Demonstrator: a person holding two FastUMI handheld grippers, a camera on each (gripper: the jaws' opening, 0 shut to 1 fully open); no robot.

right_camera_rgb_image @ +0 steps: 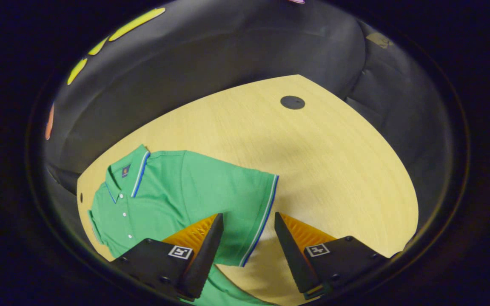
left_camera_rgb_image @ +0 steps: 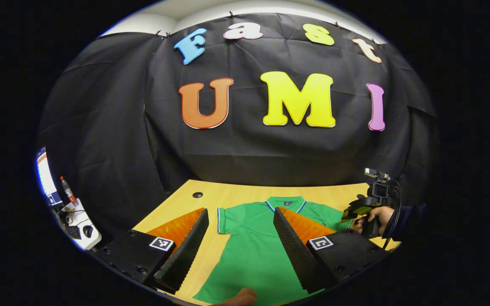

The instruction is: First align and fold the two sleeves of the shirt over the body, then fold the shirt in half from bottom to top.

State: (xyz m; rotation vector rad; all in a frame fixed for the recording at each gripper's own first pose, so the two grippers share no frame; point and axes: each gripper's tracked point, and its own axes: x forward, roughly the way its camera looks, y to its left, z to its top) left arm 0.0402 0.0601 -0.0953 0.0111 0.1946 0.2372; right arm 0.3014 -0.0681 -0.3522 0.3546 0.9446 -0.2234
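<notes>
The wooden counter (right_camera_rgb_image: 334, 170) is carrying the work, its pale top stretching back to the black cloth wall, with a round dark grommet (right_camera_rgb_image: 292, 102) sitting near its far edge in the right gripper view and another grommet (left_camera_rgb_image: 197, 194) showing at the far left corner in the left gripper view.

The green polo shirt (left_camera_rgb_image: 253, 246) is lying flat on the counter, front side up, collar (left_camera_rgb_image: 286, 203) pointing to the far side and both short sleeves spreading out unfolded. In the right gripper view the shirt (right_camera_rgb_image: 177, 191) is sitting on the left part of the counter, its button placket showing and its striped sleeve cuff (right_camera_rgb_image: 262, 216) reaching out toward the bare wood.

The left tongs (left_camera_rgb_image: 240, 250) are hovering wide open above the shirt's body (nothing is between the fingers but the cloth far below), and they are holding nothing. The right tongs (right_camera_rgb_image: 245, 250) are also standing wide open and empty, poised over the striped cuff, which is lying in the gap between the two fingers; whether they are touching the fabric cannot be told.

In the left gripper view, the other gripper (left_camera_rgb_image: 370, 204) is showing at the right, beyond the shirt's sleeve, with a hand (left_camera_rgb_image: 377, 216) and a dark sleeve gripping its handle.
</notes>
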